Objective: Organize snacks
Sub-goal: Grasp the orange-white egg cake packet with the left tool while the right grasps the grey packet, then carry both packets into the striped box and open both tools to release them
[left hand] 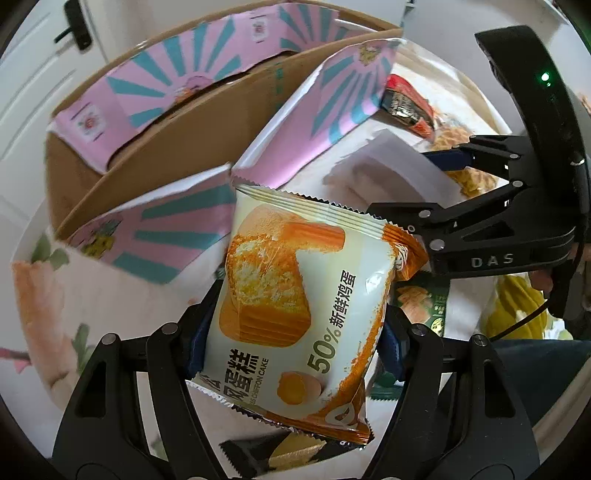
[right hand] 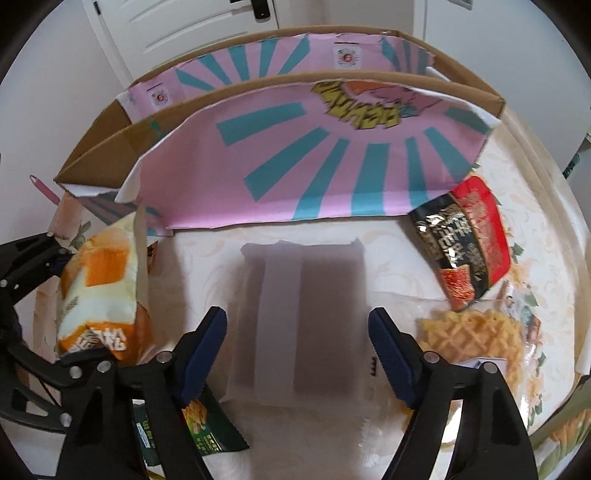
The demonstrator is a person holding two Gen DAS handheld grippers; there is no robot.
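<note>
Two fingers of the left gripper (left hand: 295, 339) close on a cake pack (left hand: 295, 310) in the left wrist view, holding it at its lower half, lifted and tilted over the table. Behind the pack stands the box (left hand: 74, 177), with a pink flap (left hand: 317, 110) folded outward just beyond the pack's top edge. To the right the right gripper (left hand: 436, 184) reaches in sideways, its fingers apart, over a white pack (left hand: 391, 166). A red and black pack (left hand: 406, 103) lies past the flap, and a green pack (left hand: 421, 306) lies below the right gripper. At the bottom edge a black and gold pack (left hand: 258, 454) shows partly.

From the right wrist view, the right gripper (right hand: 297, 354) is wide, with its blue pads (right hand: 207, 354) on both sides of the white pack (right hand: 299, 317) but not touching it. This pack lies flat on the tablecloth (right hand: 388, 251), with free cloth between it and the flap (right hand: 314, 166). On the left, the left gripper (right hand: 55, 266) holds the cake pack (right hand: 103, 284) near the box (right hand: 99, 147) corner. On the right lie the red and black pack (right hand: 465, 243) and a waffle snack (right hand: 476, 343), close together. The green pack (right hand: 207, 428) lies under the left finger. A white door (right hand: 184, 22) stands behind the box.
</note>
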